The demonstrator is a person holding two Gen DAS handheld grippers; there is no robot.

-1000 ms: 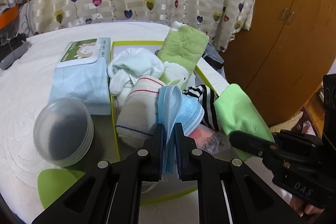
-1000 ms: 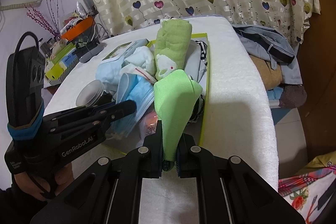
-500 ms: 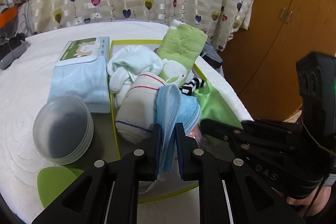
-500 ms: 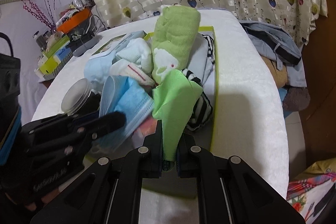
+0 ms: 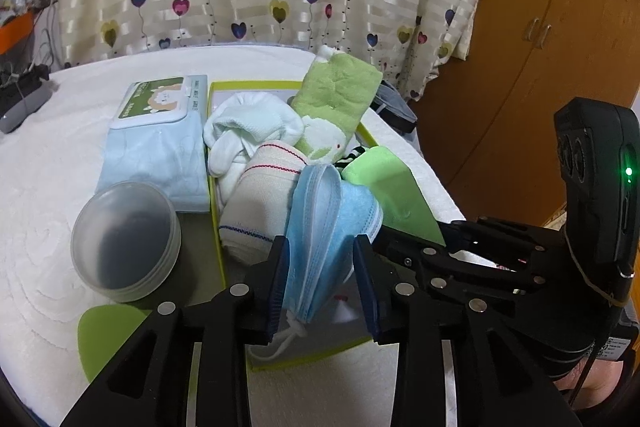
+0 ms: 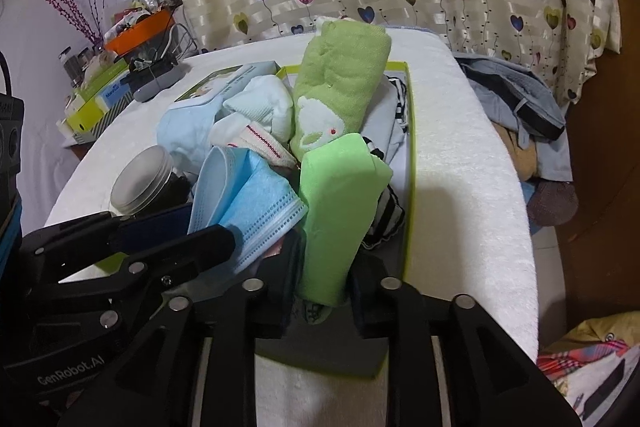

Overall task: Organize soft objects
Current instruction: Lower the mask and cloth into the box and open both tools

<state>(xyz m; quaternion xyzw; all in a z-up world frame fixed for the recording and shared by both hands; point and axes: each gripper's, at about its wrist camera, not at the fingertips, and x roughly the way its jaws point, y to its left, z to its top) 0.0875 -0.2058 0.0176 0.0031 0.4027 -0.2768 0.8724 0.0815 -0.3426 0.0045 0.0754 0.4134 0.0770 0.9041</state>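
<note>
Left wrist: blue masks (image 5: 320, 227) between opening left claw (image 5: 320, 285), seemingly unpressed.

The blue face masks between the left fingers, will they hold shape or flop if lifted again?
The blue face masks would probably flop: thin pleated layers already fan apart as the left gripper opens. Likely very light. The dangling ear loop might snag.

Surface: a table (image 5: 44, 187) covered by a white textured cloth. Directly on it are set a yellow-green-rimmed tray (image 5: 218, 211) heaped with soft items, a pale blue wipes pack (image 5: 156, 143) just left of the tray, a clear round lidded container (image 5: 124, 239) in front of the pack, and a flat green piece (image 5: 104, 335) at the near edge. A grey device (image 5: 20, 107) is seen at the far left.
</note>
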